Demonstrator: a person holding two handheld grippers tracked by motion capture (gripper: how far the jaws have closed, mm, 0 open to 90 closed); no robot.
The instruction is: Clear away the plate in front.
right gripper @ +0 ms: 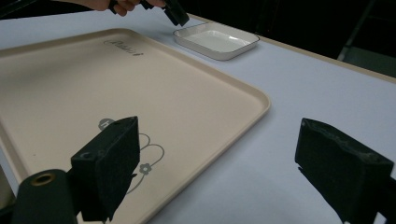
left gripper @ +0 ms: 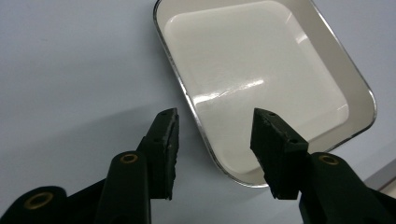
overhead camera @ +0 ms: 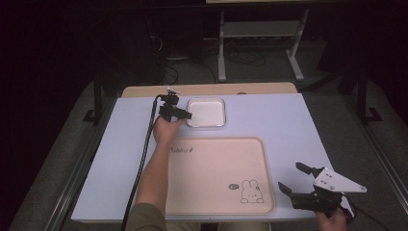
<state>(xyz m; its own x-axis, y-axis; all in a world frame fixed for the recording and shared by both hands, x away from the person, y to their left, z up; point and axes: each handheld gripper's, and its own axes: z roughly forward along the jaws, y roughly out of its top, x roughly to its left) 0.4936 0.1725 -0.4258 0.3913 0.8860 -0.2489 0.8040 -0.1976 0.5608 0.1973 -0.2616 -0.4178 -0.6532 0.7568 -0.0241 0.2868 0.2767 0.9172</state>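
Observation:
A small white square dish (overhead camera: 207, 112) sits empty at the back of the table, behind a large beige tray (overhead camera: 216, 159) with a rabbit drawing. My left gripper (overhead camera: 185, 117) hovers open at the dish's left rim; in the left gripper view its jaws straddle the dish (left gripper: 261, 79) edge, one fingertip (left gripper: 164, 135) outside, the other over the inside. My right gripper (overhead camera: 294, 179) is open and empty at the table's front right, just right of the tray. The right gripper view looks across the tray (right gripper: 116, 88) toward the dish (right gripper: 215, 39) and the left gripper (right gripper: 175, 11).
The tabletop (overhead camera: 288, 120) is covered in a white sheet with a wooden strip along its back edge. Beyond it is a dark floor with cables and a white metal stand (overhead camera: 260, 43). A black cable (overhead camera: 144, 154) trails along the person's left forearm.

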